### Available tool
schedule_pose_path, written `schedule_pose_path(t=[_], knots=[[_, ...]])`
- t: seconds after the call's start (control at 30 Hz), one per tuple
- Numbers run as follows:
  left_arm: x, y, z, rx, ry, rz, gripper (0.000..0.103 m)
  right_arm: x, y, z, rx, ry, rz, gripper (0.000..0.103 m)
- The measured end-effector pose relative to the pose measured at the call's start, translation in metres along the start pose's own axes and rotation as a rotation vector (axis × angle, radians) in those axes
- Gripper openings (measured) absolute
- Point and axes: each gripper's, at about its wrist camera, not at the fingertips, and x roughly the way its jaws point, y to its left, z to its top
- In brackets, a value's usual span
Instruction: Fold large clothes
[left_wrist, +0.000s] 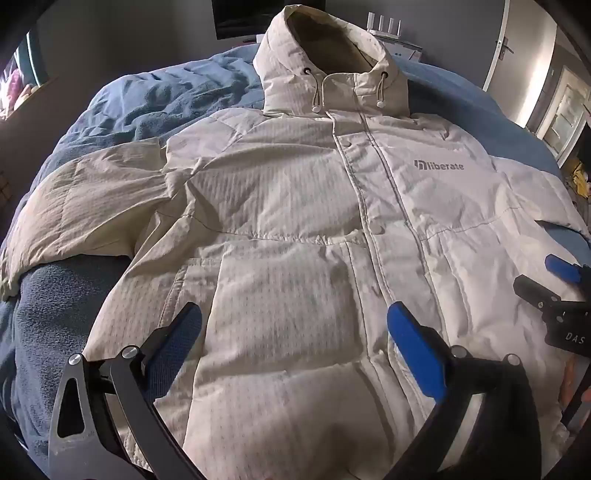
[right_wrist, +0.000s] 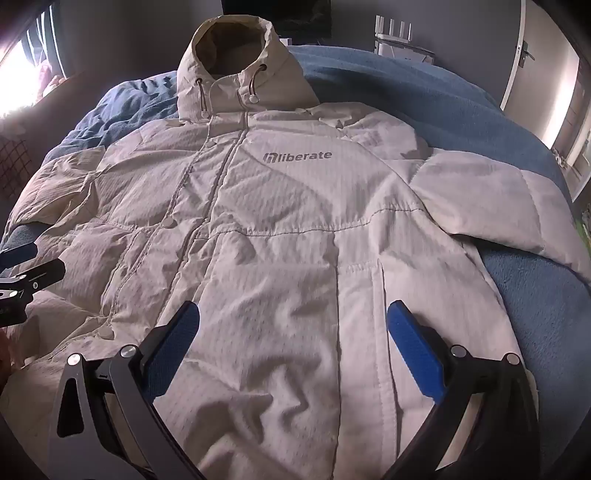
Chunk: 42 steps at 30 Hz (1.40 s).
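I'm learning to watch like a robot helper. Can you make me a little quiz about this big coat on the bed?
1. True or false: the jacket lies front side up on the blue blanket.
2. What word is printed on the chest? A) liberate B) explore C) summit
3. Fill in: both the left gripper and the right gripper are ____ above the jacket, holding nothing.

Key: 1 true; 2 A; 3 open
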Motion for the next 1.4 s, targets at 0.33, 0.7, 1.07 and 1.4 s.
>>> schedule_pose_path(t=[0.33,0.7,1.07,1.4], knots=[[-0.0002,-0.0003,-0.0002,-0.001,0.002,-0.001,0.097,0.0004,-0.0021,0.0012,0.003,0.005,0.006,0.097],[0.0029,-0.0002,-0.0016,-0.003,0.006,-0.008,0.097,0.0046,-0.0004,-0.0013,0.002,0.013,0.005,0.097],[0.0046,-0.0009,-0.0029,-0.005,0.01,-0.011,0.097,0.0053,-0.001,-0.001,0.003,0.018,0.006,0.097],[0.0074,-0.0004,-0.0043,-0.006,0.013,-0.013,0.097,0.0056,-0.0015,-0.0009,0.004,0.021,0.006,0.097]])
